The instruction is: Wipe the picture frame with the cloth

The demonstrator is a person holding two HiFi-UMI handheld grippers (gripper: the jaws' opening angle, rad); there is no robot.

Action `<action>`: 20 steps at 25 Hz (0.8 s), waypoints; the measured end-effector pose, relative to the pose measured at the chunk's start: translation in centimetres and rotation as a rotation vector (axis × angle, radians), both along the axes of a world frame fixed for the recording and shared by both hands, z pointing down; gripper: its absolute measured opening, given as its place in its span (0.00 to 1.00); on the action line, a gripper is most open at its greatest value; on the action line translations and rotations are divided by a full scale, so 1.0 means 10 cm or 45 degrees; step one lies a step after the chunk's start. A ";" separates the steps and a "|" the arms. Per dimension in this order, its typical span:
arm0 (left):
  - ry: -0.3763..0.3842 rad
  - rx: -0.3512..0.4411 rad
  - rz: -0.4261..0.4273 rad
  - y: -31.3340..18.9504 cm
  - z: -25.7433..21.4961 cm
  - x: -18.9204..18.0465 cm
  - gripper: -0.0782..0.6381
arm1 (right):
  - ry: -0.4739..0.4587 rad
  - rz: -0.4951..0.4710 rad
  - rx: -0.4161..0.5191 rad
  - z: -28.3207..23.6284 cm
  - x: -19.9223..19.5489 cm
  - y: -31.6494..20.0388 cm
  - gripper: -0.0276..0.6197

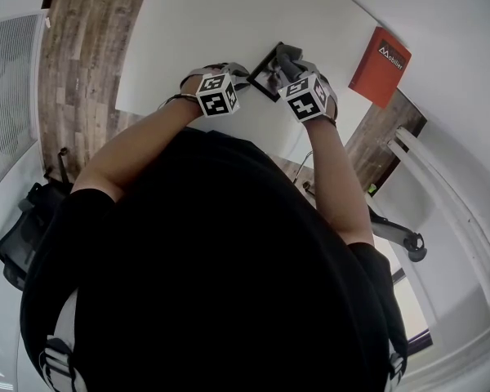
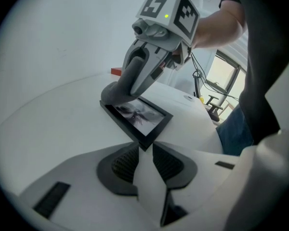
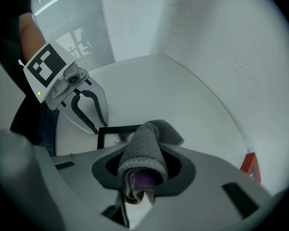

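My right hand-held gripper [image 3: 143, 163] is clamped on the cloth [image 3: 145, 148]. It is a soft grey fleece rolled into a thick wad, with a trace of purple showing in its folded end. The wad's rounded end bulges past the jaws and presses down on the far corner of the picture frame [image 2: 140, 115].

The frame lies flat on the desk [image 2: 62, 129]. It is a thin rectangle with a matt black border round a glossy pale print. My left hand-held gripper [image 2: 143, 153] has its ribbed dark pads closed in on the frame's near corner, one pad against each edge, with a narrow wedge of desk showing behind the corner.

The desk is smooth, white and round-edged. It is bare on all sides of the frame, so there is free room to sweep. A red box [image 1: 380, 65] stands well apart near the far rim. Beyond the rim is wood-grain floor [image 1: 82, 55], with a dark chair [image 1: 24, 227] off to my left.
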State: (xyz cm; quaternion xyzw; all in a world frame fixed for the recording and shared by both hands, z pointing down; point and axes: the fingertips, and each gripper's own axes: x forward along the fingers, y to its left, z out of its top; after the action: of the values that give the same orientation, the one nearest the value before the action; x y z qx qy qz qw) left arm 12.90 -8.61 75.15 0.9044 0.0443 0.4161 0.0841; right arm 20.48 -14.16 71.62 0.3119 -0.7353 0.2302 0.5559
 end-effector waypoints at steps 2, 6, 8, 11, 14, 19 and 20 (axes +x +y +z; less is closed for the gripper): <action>-0.006 0.002 0.006 0.00 0.01 0.00 0.24 | 0.000 -0.015 -0.006 0.01 -0.03 0.03 0.21; -0.008 0.010 0.014 -0.01 0.02 0.01 0.24 | -0.008 -0.016 -0.016 0.02 -0.07 0.07 0.21; -0.005 0.012 0.015 0.00 0.02 0.01 0.24 | -0.012 -0.015 -0.020 0.02 -0.08 0.09 0.21; -0.002 0.019 0.013 0.00 0.02 0.01 0.24 | -0.020 -0.020 -0.029 0.00 -0.12 0.14 0.21; 0.001 0.016 0.008 0.00 0.02 0.01 0.24 | -0.029 -0.029 -0.040 -0.01 -0.16 0.19 0.21; 0.005 0.010 0.006 -0.01 0.02 0.00 0.24 | -0.044 -0.053 -0.064 -0.01 -0.27 0.32 0.21; 0.004 0.010 0.006 -0.01 0.02 0.00 0.24 | -0.048 -0.059 -0.069 -0.02 -0.30 0.35 0.21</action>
State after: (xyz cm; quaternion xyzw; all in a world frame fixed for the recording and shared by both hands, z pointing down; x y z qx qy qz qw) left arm 12.90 -8.66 75.38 0.9052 0.0448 0.4151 0.0794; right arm 17.52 -10.61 71.43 0.2751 -0.7462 0.2430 0.5554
